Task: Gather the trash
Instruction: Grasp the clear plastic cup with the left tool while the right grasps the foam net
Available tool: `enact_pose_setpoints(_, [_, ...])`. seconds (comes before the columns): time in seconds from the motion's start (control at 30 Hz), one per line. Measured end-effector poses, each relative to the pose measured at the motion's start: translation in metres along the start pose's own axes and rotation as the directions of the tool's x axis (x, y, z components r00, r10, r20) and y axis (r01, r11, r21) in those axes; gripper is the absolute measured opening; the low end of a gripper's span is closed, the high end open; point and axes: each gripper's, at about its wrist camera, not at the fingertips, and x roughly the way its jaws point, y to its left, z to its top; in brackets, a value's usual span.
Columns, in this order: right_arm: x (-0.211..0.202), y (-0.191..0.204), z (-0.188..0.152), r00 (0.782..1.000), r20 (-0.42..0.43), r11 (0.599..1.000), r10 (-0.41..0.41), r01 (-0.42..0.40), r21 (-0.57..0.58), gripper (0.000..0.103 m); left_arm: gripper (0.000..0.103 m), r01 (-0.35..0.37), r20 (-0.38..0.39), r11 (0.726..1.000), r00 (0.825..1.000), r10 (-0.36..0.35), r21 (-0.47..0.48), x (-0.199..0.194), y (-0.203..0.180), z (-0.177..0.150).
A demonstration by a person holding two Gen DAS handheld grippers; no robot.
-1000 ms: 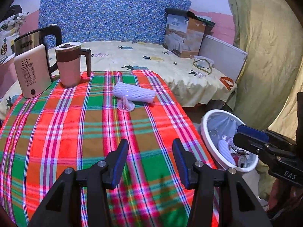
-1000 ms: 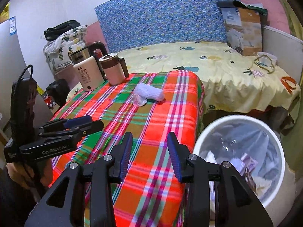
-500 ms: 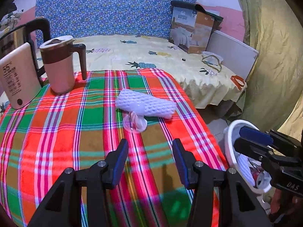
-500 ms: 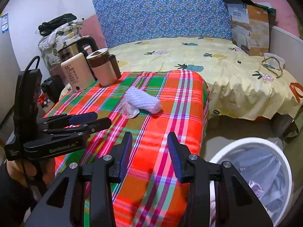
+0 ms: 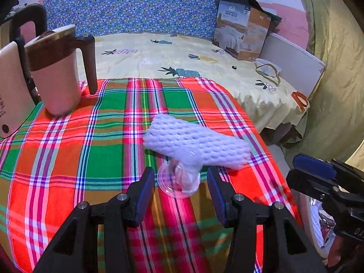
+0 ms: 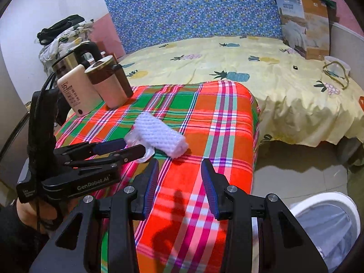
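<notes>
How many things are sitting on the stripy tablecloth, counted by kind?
Trash pieces: 2, white foam net sleeve and clear plastic cup
Drink things: 3, lidded mug, steel kettle, cream temperature-display unit
Total: 5

A white foam net sleeve (image 5: 195,144) is lying flat on its side on the plaid tablecloth (image 5: 68,150), stretching crosswise just ahead of the left gripper's (image 5: 180,190) wide-apart jaws and reaching off to their right. A clear plastic cup (image 5: 178,180) is lying tipped over beside it, touching the sleeve's near edge and sitting right between those jaw tips, its round rim facing them. A white trash bin (image 6: 327,225) is standing on the floor, low and right of the right gripper's (image 6: 179,183) spread jaws.
</notes>
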Motion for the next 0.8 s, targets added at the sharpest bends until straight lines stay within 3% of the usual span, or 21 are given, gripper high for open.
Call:
enact_pose_setpoints(0.03, [0.002,0.000,0.001,1.000,-0.002,1.000,0.002,-0.002,0.000,0.041,0.050,0.000,0.001,1.000,1.000,0.000,0.001,0.001,0.001,0.001])
enact_pose_setpoints(0.17, [0.011,0.001,0.007,1.000,-0.012,1.000,0.007,-0.007,-0.001,0.041,0.029,0.003,-0.002,1.000,1.000,-0.003,0.008,0.004,0.003,0.003])
enact_pose_setpoints(0.73, [0.055,0.013,0.025,0.996,-0.088,0.999,0.011,-0.016,-0.048,0.041,0.029,-0.026,0.000,0.999,1.000,0.026,-0.027,-0.020,0.039,-0.004])
enact_pose_setpoints(0.8, [0.053,0.014,0.023,0.996,-0.089,0.999,0.006,-0.010,-0.044,0.032,0.029,-0.025,-0.001,0.999,1.000,0.025,-0.026,-0.020,0.038,-0.004])
